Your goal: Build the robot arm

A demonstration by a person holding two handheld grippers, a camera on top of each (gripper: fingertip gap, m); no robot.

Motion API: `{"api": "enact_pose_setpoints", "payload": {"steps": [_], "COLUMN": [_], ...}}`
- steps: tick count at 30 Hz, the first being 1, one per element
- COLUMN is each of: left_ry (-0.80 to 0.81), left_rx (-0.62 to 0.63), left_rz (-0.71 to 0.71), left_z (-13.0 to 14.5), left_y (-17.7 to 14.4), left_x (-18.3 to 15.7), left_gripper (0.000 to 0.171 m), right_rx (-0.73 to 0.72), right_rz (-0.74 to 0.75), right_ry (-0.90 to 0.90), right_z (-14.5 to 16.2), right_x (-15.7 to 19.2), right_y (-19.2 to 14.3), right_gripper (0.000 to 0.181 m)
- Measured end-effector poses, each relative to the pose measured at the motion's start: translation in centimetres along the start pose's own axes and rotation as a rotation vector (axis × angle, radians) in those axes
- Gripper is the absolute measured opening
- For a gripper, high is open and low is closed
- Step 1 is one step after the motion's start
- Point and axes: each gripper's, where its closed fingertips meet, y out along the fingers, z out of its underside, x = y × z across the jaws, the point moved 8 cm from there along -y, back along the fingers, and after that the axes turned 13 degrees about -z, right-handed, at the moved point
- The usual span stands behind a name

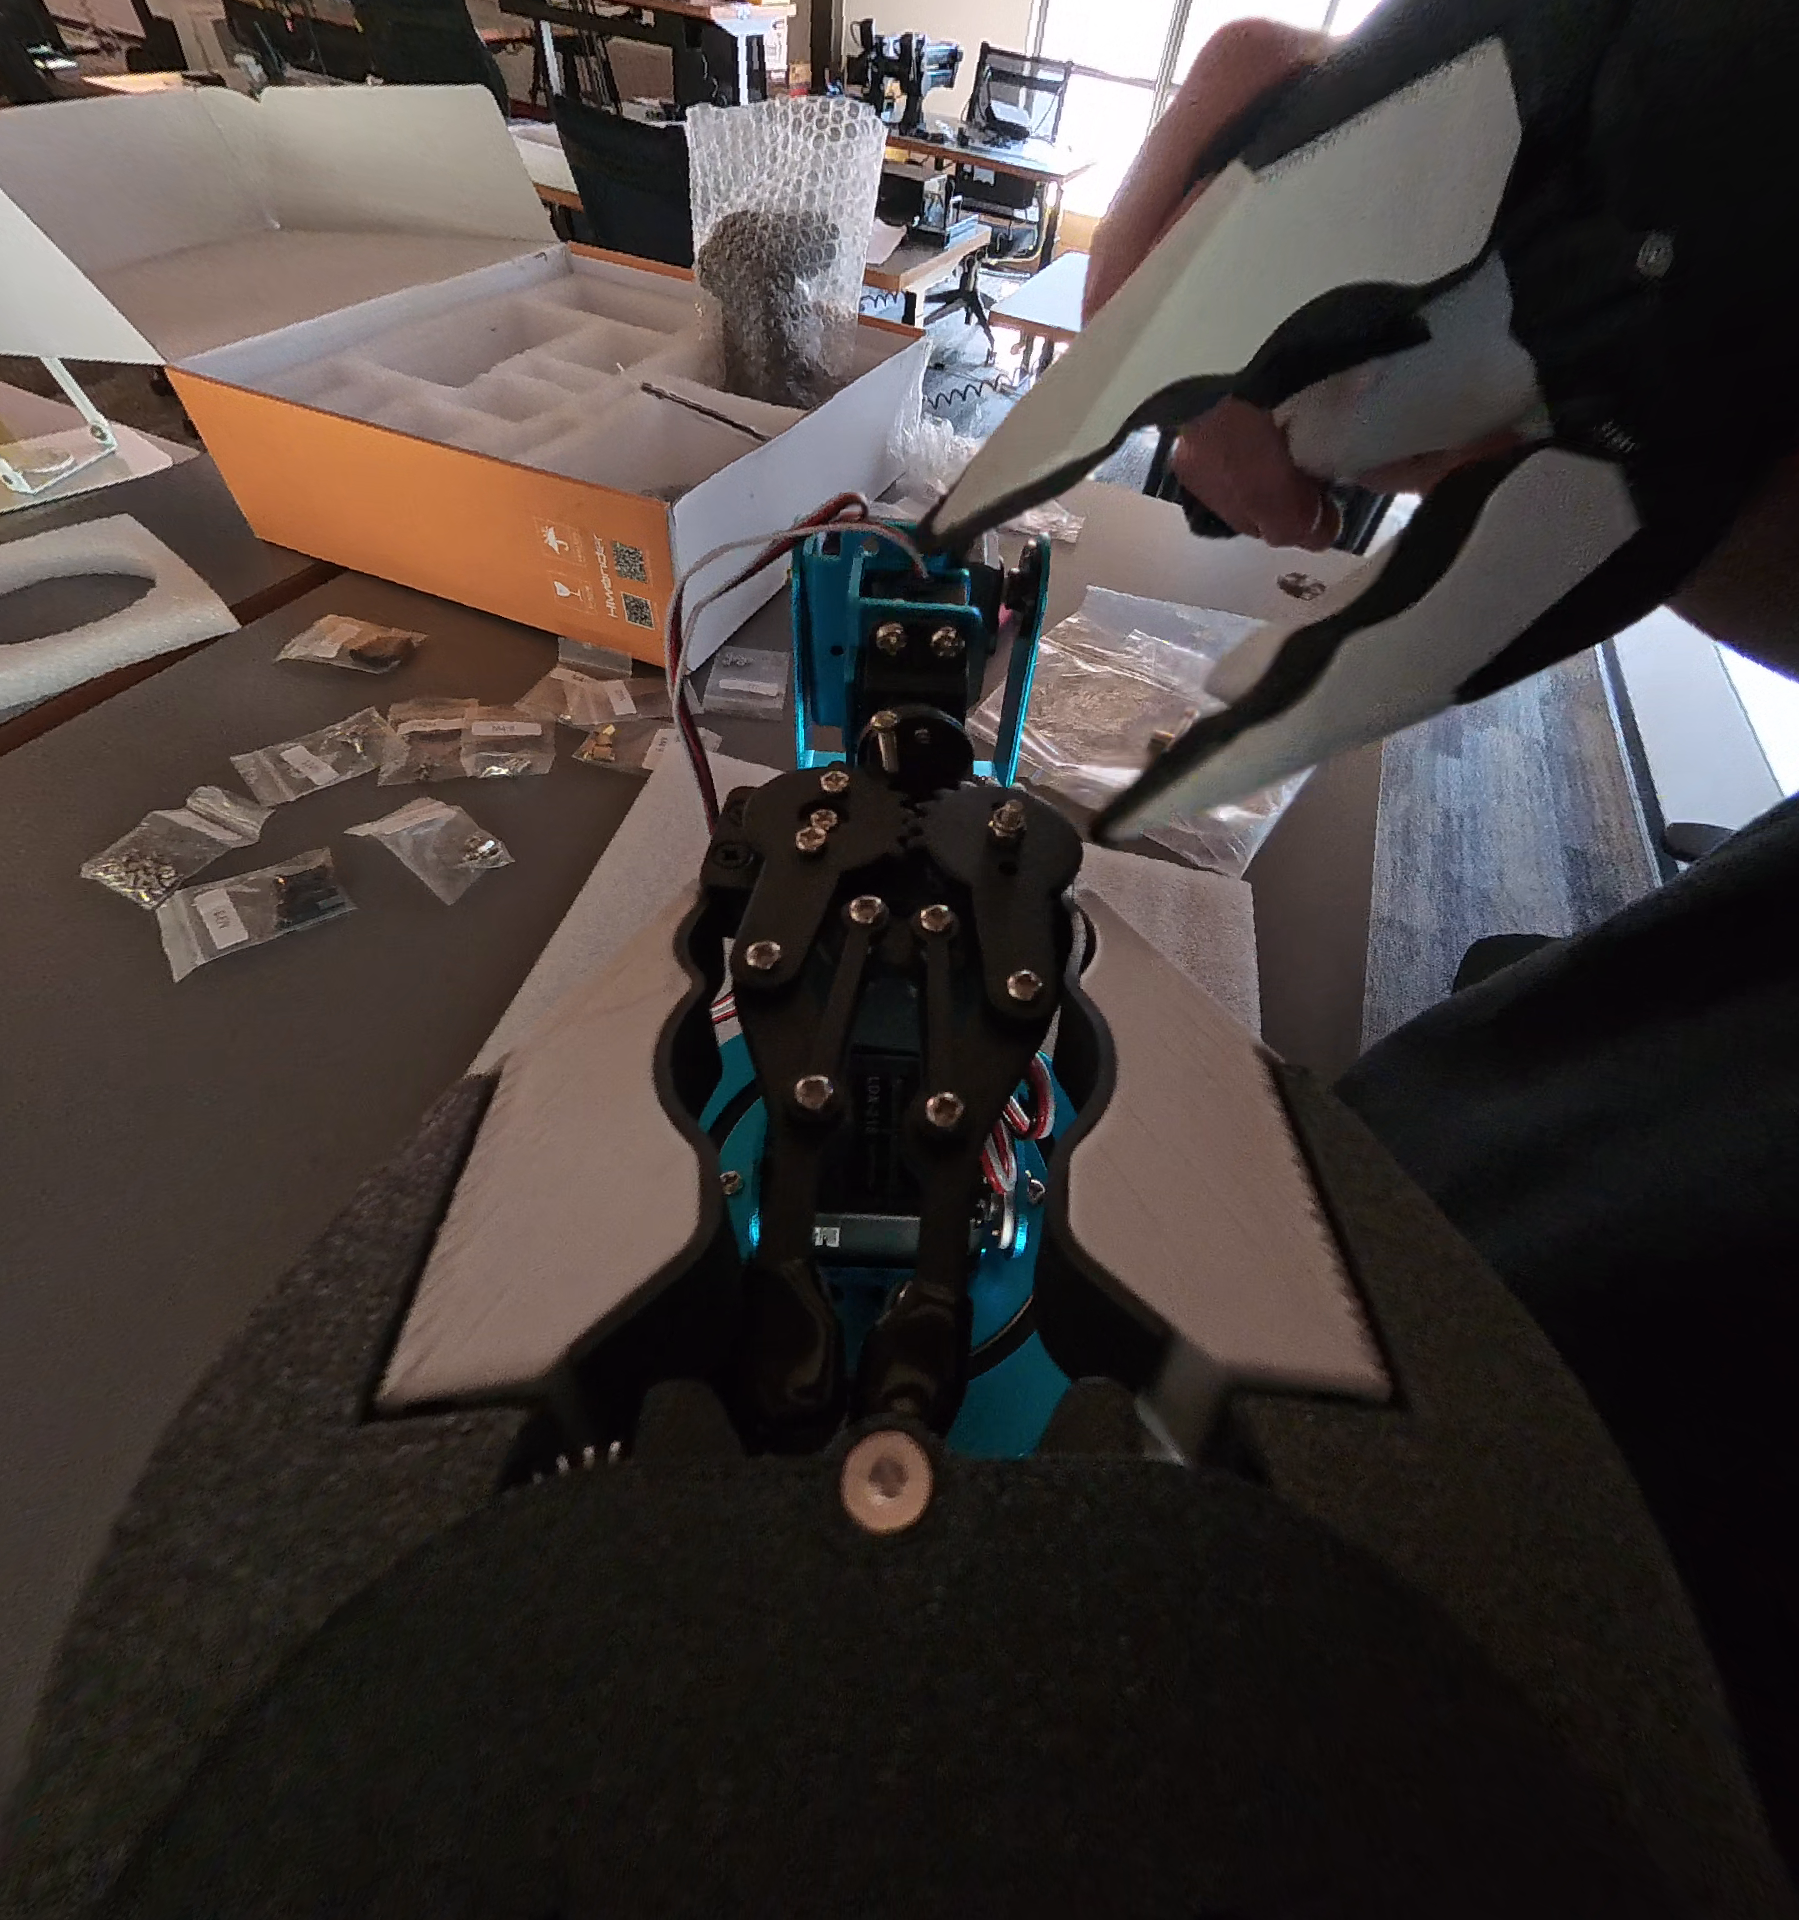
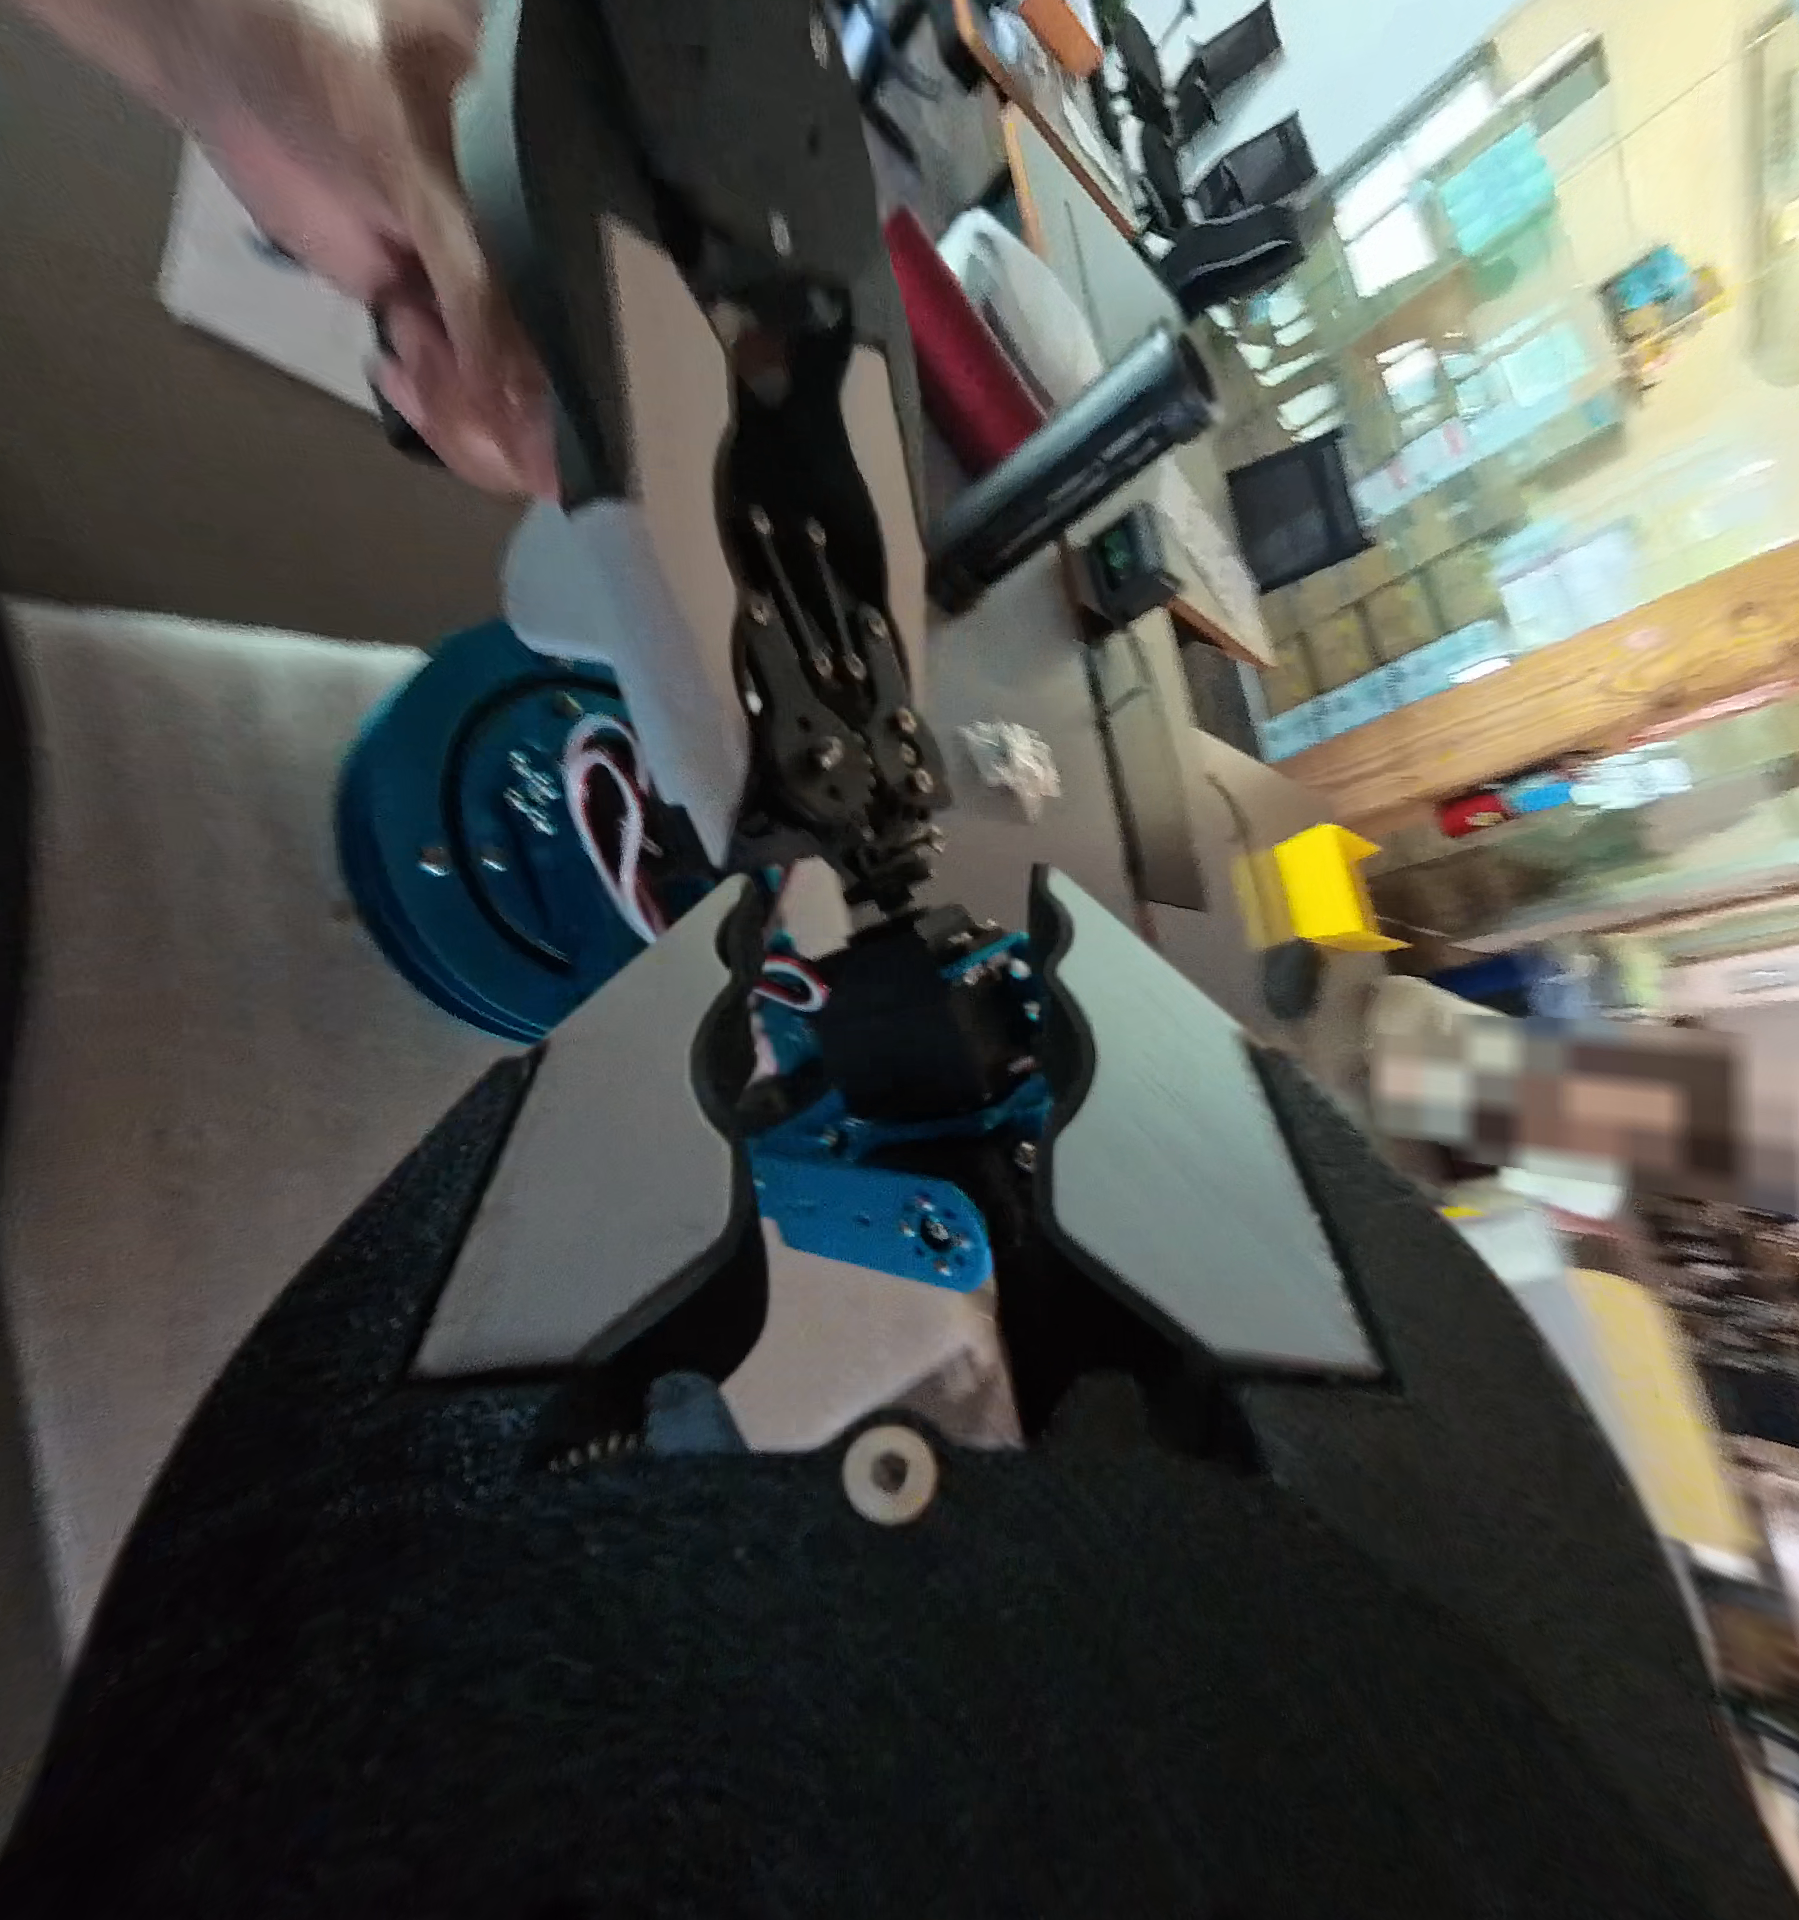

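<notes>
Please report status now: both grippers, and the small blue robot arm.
Left gripper closed around blue robot arm's black claw. Right gripper straddling its blue wrist joint, grip unclear. Parts bags scattered on table, left.

Premises: a robotics lab or workshop. Evidence on the tabletop [image 1: 95, 1039]: a part-built blue robot arm [image 1: 874, 987], bagged screws [image 1: 251, 894], an open foam-lined kit box [image 1: 479, 416]. Equipment-laden workbenches [image 1: 978, 156] stand behind.

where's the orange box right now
In the left wrist view the open orange box sits on the dark table at upper left, beyond the scattered small parts bags and left of the blue and black robot arm kit, with a bubble-wrapped item standing in it.
</notes>
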Motion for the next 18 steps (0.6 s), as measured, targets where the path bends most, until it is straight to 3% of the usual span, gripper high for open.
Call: {"api": "enact_pose_setpoints", "payload": {"steps": [2,5,10,12,14,18], "left_ry": [-0.001,0.004,0.015,0.026,0.029,0.028], "left_rx": [-0.002,0.006,0.017,0.019,0.019,0.017], "left_rz": [0.003,-0.011,0.017,0.024,0.024,0.027], "left_z": [0.0,0.0,-0.2,-0.3,-0.3,-0.2], "left_y": [0.0,0.0,0.1,0.1,0.1,0.0], "left_x": [0.0,0.2,0.3,0.2,0.2,0.3], "left_gripper": [0.062,0.061,0.062,0.061,0.061,0.063], "right_rx": [0.009,0.065,0.069,0.081,0.123,0.144], "right_rz": [-0.039,-0.018,-0.078,-0.161,-0.143,-0.135], "right_ry": [0.014,-0.100,-0.113,-0.089,-0.116,-0.152], "right_z": [-0.4,-0.8,-0.9,-0.8,-0.5,-0.2], "right_x": [0.1,0.3,0.5,0.9,0.8,1.0], "right_y": [0.3,0.9,0.8,0.8,1.1,1.8], "right_gripper": [0.058,0.052,0.048,0.058,0.067,0.068]}}
